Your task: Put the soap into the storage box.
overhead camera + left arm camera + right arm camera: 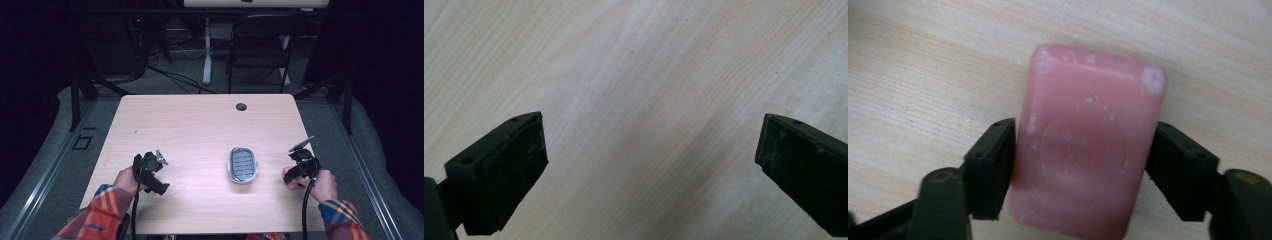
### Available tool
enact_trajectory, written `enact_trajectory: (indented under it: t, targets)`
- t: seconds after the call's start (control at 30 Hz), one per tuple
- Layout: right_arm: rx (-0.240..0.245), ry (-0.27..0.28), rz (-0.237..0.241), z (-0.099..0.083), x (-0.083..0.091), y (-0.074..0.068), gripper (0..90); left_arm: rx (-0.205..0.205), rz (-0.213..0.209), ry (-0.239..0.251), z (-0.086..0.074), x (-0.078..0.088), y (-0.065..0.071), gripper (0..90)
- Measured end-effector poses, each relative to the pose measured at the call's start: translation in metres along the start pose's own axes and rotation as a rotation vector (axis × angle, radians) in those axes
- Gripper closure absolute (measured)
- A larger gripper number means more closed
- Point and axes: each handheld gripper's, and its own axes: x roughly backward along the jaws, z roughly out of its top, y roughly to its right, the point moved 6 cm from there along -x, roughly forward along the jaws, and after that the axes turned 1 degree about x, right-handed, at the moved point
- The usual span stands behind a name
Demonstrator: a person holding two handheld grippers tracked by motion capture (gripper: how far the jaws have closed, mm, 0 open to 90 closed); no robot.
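**Pink soap clamped at the right, dish alone mid-counter**

Pale wood-grain counter [200, 125], rounded corners, one cable hole [241, 107] near the far edge. Broad bare room across the far half and between the hands. One soap dish [243, 165], grey, oval, ribbed inside, near the middle toward the near edge, apart from both tongs. Left tongs [651, 150] spread wide, holding nothing, over bare wood near the left edge. Right tongs [1083, 165] closed on one soap bar [1088, 155]: pink, rectangular, rounded corners, scuffed white, faint embossed oval; black pads [998, 165] pressing its long sides, near the right edge. One folding chair [260, 47] beyond, on the floor.
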Motion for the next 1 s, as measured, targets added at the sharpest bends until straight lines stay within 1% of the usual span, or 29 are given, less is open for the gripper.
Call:
enact_trajectory:
  t: [0.07, 0.17, 0.27, 0.3, 0.43, 0.5, 0.53, 0.57, 0.6, 0.63, 0.67, 0.7, 0.73, 0.83, 0.87, 0.93, 0.97, 1.0]
  targets:
    - [-0.002, -0.001, 0.002, 0.000, 0.000, 0.000, 34.7, -0.002, 0.003, 0.002, 0.000, 0.000, 0.000, 0.1]
    - [0.011, -0.002, -0.010, -0.001, -0.001, -0.002, 35.6, 0.000, 0.001, 0.006, 0.000, 0.000, 0.000, 0.1]
    - [0.014, 0.001, -0.006, 0.000, -0.001, -0.002, 35.9, 0.001, 0.000, 0.007, 0.000, 0.000, 0.000, 0.1]
    - [0.021, -0.008, -0.014, -0.001, 0.000, -0.002, 36.1, 0.001, -0.001, 0.007, 0.000, 0.000, 0.000, 0.1]
    - [0.040, -0.010, -0.016, 0.000, 0.000, -0.002, 36.4, -0.002, 0.000, 0.005, 0.000, 0.000, 0.000, 0.1]
    - [0.052, -0.029, -0.005, -0.001, 0.001, -0.002, 36.4, -0.002, 0.000, 0.006, 0.000, 0.000, 0.000, 0.1]
    - [0.043, -0.014, 0.004, -0.001, 0.000, -0.002, 36.5, -0.002, 0.000, 0.007, 0.001, 0.001, 0.000, 0.1]
    - [0.053, -0.027, 0.001, -0.001, 0.001, -0.002, 36.5, -0.002, 0.002, 0.007, 0.001, 0.001, 0.000, 0.1]
    - [0.058, -0.025, 0.003, -0.001, 0.002, -0.001, 36.5, -0.002, 0.002, 0.006, 0.001, 0.001, 0.000, 0.1]
    - [0.040, 0.002, 0.013, 0.000, 0.004, -0.003, 36.6, -0.002, 0.002, 0.006, 0.000, 0.001, 0.000, 0.1]
    - [0.040, 0.002, 0.013, 0.000, 0.004, -0.003, 36.6, -0.002, 0.002, 0.006, 0.000, 0.001, 0.000, 0.1]
    - [0.051, -0.003, 0.016, 0.000, 0.008, -0.002, 36.6, -0.002, 0.001, 0.006, 0.000, 0.001, 0.000, 0.1]
    - [0.035, 0.019, 0.026, 0.001, 0.008, -0.003, 36.6, -0.002, 0.001, 0.006, 0.000, 0.001, 0.000, 0.1]
    - [0.037, 0.020, 0.016, 0.000, 0.011, -0.002, 36.6, -0.003, 0.002, 0.006, 0.000, 0.001, 0.000, 0.1]
    - [0.054, -0.001, 0.022, 0.000, 0.013, -0.001, 36.6, -0.003, 0.002, 0.006, 0.000, 0.001, 0.000, 0.1]
    - [0.050, 0.006, 0.021, 0.000, 0.014, 0.000, 36.6, -0.003, 0.001, 0.006, 0.000, 0.001, 0.000, 0.1]
    - [0.059, 0.009, 0.026, 0.000, 0.016, 0.000, 36.6, -0.002, 0.002, 0.005, 0.000, 0.001, 0.000, 0.1]
    - [0.043, 0.025, 0.026, 0.001, 0.016, -0.001, 36.6, -0.002, 0.001, 0.005, 0.001, 0.000, 0.000, 0.1]
